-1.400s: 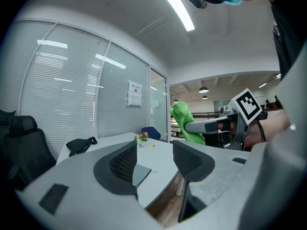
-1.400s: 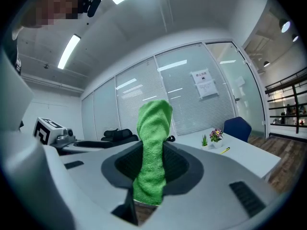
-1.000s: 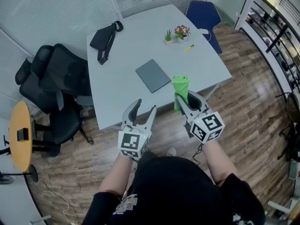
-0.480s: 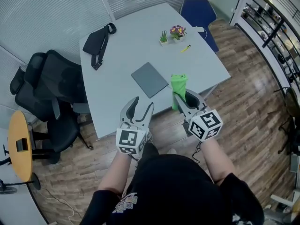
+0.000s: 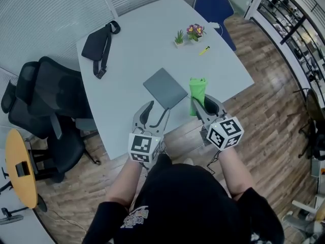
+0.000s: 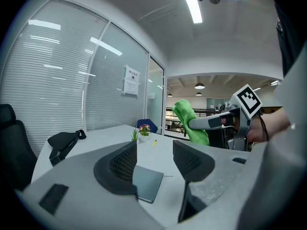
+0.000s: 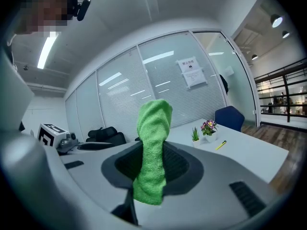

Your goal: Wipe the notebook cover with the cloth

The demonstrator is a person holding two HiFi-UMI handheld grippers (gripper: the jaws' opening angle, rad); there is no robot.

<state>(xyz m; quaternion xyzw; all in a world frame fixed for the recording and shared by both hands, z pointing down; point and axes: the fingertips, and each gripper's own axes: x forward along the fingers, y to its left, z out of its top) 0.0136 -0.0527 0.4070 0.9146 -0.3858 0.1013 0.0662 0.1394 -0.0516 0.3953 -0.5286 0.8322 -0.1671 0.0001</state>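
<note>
- Right tongs (image 5: 202, 104) pinch the green cloth (image 5: 197, 90) — bring it down flat on the notebook (image 5: 165, 88).
- Left tongs (image 5: 156, 112) gape empty — best to steady the cover's edge.

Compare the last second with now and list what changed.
Both grippers edged forward: the left gripper now reaches over the near edge of the table, just short of the notebook. Nothing was grasped or released. The right gripper stays shut on the green cloth; the left stays open and empty.

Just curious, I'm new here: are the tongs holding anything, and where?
The right tongs pinch the cloth by its lower part; the left tongs are open, empty.
</note>
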